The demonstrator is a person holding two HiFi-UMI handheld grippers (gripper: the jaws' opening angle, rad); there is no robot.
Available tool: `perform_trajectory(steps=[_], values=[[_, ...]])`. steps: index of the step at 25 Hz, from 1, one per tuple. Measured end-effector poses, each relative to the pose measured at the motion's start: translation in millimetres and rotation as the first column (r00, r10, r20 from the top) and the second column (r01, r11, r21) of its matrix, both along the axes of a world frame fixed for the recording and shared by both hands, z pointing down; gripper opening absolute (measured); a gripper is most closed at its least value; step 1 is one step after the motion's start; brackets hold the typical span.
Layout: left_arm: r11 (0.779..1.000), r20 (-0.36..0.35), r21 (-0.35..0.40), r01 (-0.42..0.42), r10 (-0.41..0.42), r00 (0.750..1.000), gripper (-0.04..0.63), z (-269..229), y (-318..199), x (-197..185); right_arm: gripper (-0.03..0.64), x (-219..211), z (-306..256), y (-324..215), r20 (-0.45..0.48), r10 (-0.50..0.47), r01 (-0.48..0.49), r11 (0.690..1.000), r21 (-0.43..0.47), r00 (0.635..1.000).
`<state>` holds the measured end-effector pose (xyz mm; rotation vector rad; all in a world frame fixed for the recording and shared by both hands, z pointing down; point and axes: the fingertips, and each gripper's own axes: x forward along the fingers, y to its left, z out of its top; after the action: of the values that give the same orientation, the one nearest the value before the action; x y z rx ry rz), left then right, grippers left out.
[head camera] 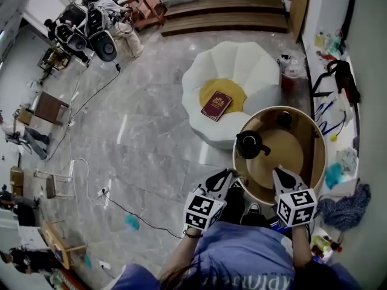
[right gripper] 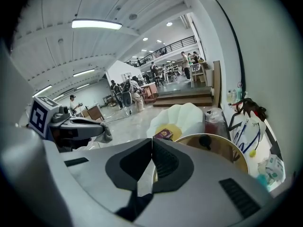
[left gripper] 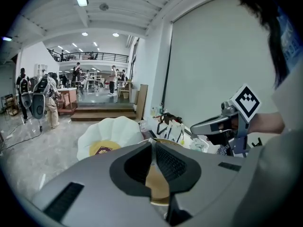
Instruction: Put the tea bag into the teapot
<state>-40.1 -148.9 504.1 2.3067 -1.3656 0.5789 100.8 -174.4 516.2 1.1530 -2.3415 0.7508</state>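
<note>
Left gripper [head camera: 229,173] near squat black teapot [head camera: 248,144]

Round table [head camera: 319,153]: centre and near half are bare wood, open from the near rim.
Teapot [head camera: 249,144]: stands at the table's left edge, just ahead of the left gripper [head camera: 225,175], and blocks a straight path forward there.
Small dark item [head camera: 284,119]: sits by the far rim, apart from the teapot, with an open gap between them.
Right gripper [head camera: 279,173]: over the near rim, bare wood ahead.
Between grippers: apart, nothing in the gap.
Flower-shaped seat [head camera: 233,65]: just beyond the table's far-left rim, closing off that side.
Right flank: wall ledge [head camera: 319,80] is crowded with cables and bottles, and a cloth heap [head camera: 347,205] lies near the right gripper; tight.
Left flank: open floor [head camera: 145,132], with only a thin cable [head camera: 91,180].
</note>
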Motion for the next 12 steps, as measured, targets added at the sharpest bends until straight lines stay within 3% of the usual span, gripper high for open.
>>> perform_trajectory(steps=[12], values=[[0.974,-0.003,-0.065,-0.216,0.216,0.976,0.040,50,-93,5,0.018,-19,25,-54,-0.052,0.111,-0.114,0.991,-0.066,0.992]])
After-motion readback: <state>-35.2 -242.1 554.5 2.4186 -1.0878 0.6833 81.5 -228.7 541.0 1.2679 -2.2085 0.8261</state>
